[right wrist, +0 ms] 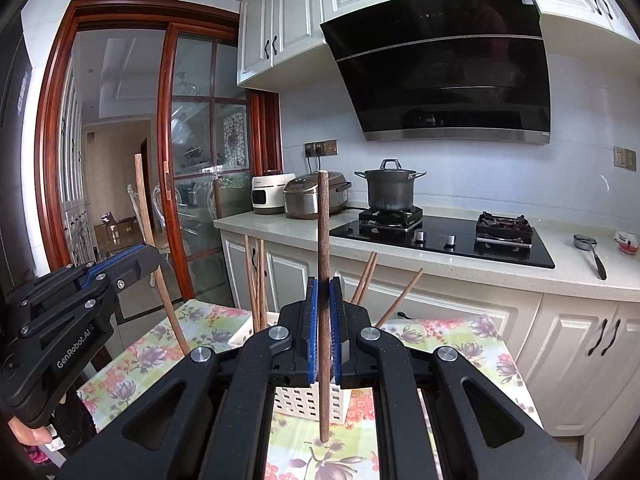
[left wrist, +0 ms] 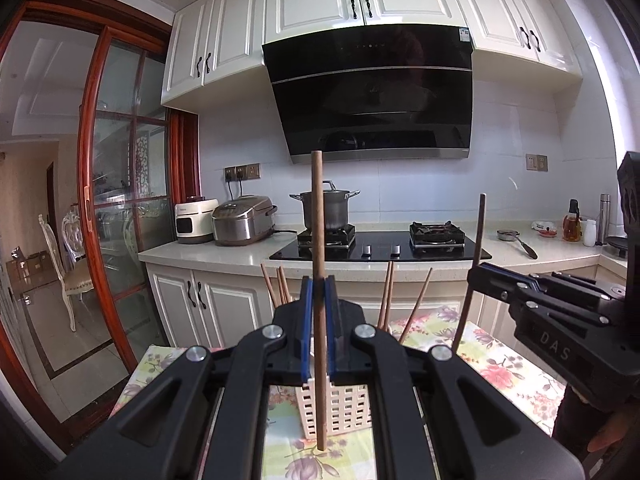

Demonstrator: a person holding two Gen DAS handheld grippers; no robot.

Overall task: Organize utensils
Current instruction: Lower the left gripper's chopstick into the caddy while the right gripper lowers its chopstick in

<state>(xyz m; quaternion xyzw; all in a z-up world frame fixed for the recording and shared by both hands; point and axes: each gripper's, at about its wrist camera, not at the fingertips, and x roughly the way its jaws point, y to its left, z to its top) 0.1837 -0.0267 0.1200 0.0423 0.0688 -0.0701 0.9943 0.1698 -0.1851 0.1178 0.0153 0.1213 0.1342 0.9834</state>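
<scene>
My left gripper (left wrist: 319, 332) is shut on a brown wooden chopstick (left wrist: 318, 240), held upright just in front of a white slotted utensil basket (left wrist: 344, 408) on the floral tablecloth. My right gripper (right wrist: 325, 328) is shut on a second upright chopstick (right wrist: 323, 232) above the same basket (right wrist: 304, 402). Several chopsticks (left wrist: 416, 308) stand tilted in the basket, also in the right wrist view (right wrist: 256, 280). Each gripper shows in the other's view: the right one (left wrist: 472, 276) at the right, the left one (right wrist: 156, 260) at the left.
The table with the floral cloth (left wrist: 500, 364) stands before a kitchen counter (left wrist: 224, 252) with a gas hob (left wrist: 380, 246), a steel pot (left wrist: 326, 206) and two rice cookers (left wrist: 242, 220). A ladle (right wrist: 592, 252) lies on the counter. A sliding glass door (left wrist: 120, 168) is at the left.
</scene>
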